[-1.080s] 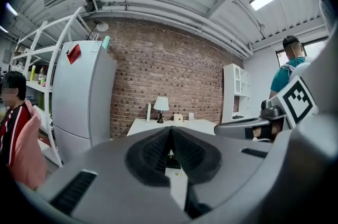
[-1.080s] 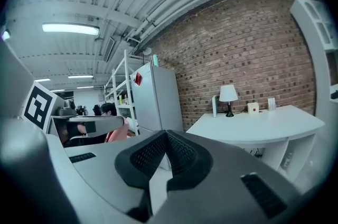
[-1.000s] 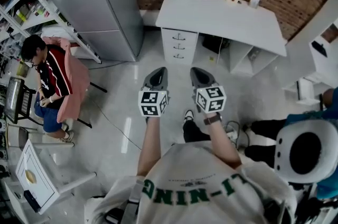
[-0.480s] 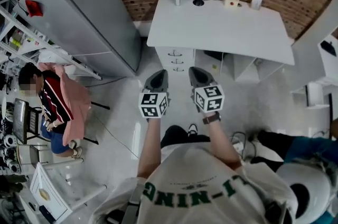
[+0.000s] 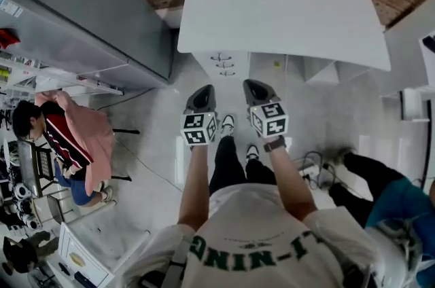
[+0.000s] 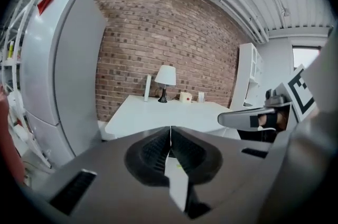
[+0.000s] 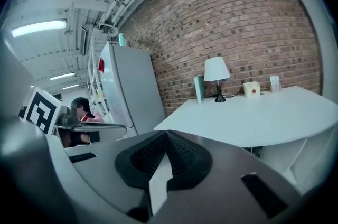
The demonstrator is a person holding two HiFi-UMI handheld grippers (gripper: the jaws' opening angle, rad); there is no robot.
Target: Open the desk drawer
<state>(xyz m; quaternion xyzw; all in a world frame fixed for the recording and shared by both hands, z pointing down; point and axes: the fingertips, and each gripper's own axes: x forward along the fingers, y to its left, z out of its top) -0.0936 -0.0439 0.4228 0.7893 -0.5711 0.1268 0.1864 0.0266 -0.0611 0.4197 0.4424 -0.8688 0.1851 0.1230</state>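
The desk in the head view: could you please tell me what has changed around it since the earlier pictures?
The person has walked towards the white desk; its drawers now lie close ahead of the left gripper and right gripper. Nothing was grasped. Both grippers stay shut, empty, side by side; the drawers stay closed.

Bright, even light from ceiling tubes (image 7: 38, 28); strong fisheye bending, black vignetted corners.
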